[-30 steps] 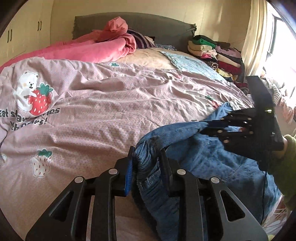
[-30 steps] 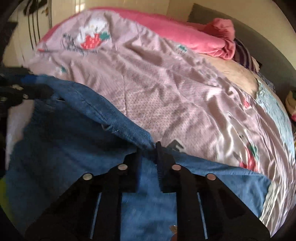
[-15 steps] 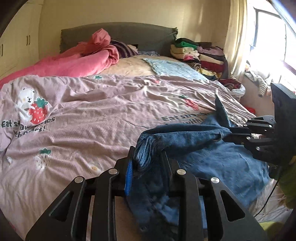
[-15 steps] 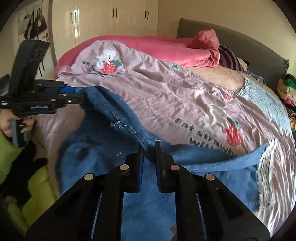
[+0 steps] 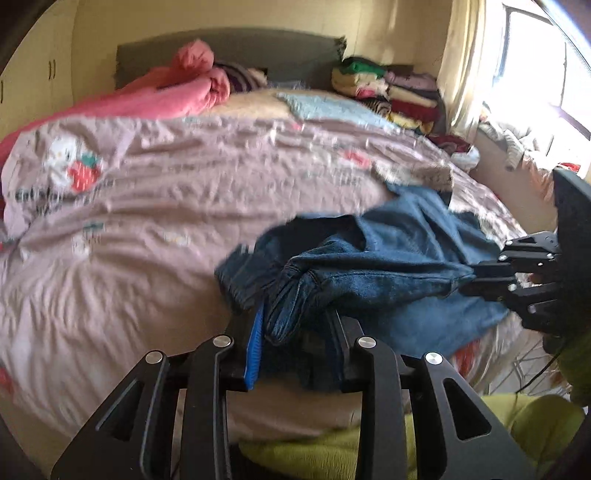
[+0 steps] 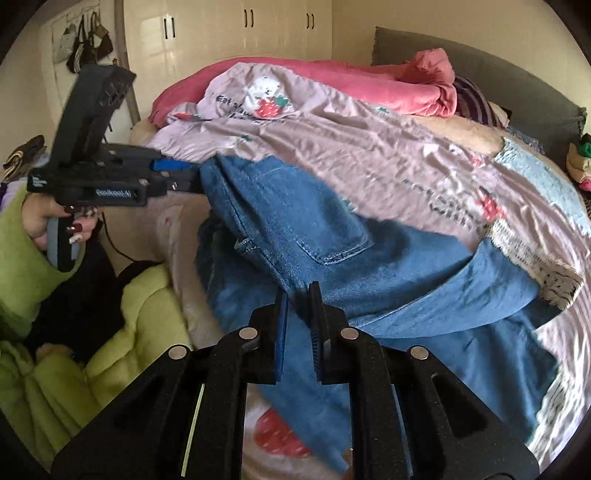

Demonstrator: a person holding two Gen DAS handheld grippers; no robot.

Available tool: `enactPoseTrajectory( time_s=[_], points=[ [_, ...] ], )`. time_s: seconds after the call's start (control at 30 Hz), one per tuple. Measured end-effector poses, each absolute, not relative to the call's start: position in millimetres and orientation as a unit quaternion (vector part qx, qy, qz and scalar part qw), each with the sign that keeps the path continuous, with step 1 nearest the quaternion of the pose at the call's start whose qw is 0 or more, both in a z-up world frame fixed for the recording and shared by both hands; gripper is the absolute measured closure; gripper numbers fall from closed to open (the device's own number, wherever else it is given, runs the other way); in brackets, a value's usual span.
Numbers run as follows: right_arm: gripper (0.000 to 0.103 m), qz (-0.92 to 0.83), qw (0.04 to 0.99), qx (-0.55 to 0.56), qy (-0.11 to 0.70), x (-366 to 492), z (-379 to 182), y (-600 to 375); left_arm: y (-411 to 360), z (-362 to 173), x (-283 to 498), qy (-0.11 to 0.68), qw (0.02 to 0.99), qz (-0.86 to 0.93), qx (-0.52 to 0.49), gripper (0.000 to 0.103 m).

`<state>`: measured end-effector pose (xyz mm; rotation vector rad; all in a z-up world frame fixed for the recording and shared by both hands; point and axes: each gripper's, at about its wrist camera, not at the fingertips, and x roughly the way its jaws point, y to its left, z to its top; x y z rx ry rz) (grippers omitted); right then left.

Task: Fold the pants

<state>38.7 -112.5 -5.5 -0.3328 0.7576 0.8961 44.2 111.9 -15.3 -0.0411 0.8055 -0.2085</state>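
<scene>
The blue denim pants (image 5: 399,266) are lifted by their waistband above the near edge of the bed; the legs trail onto the pink quilt (image 6: 424,295). My left gripper (image 5: 295,325) is shut on one bunched end of the waistband; it also shows in the right wrist view (image 6: 192,181). My right gripper (image 6: 298,295) is shut on the other end of the waistband; it also shows in the left wrist view (image 5: 469,277). The waistband stretches between the two grippers. A frayed hem (image 6: 554,280) lies on the quilt.
The pink quilt with strawberry bear prints (image 5: 155,192) covers the bed. A rolled pink blanket (image 5: 184,92) and a pile of folded clothes (image 5: 388,88) lie by the grey headboard. White wardrobes (image 6: 240,33) stand to the left, a window (image 5: 535,74) to the right.
Both grippers have pulled back and up from the bed with the waistband held between them. The pants have lifted off the quilt and hang more bunched.
</scene>
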Motion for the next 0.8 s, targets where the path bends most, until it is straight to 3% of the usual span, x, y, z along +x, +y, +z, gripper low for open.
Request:
enactPoseTrajectory(
  time_s=[0.43,0.8],
  points=[
    [0.096,0.434,0.792,-0.168,0.396,18,-50,-99,124,-42,46,0.439,0.896,-0.059,-0.038,0.065],
    [0.093,0.448,0.782,-0.157,0.405,15,-61,-103,104,17,23,0.365,0.928,-0.06,-0.038,0.064]
  ],
)
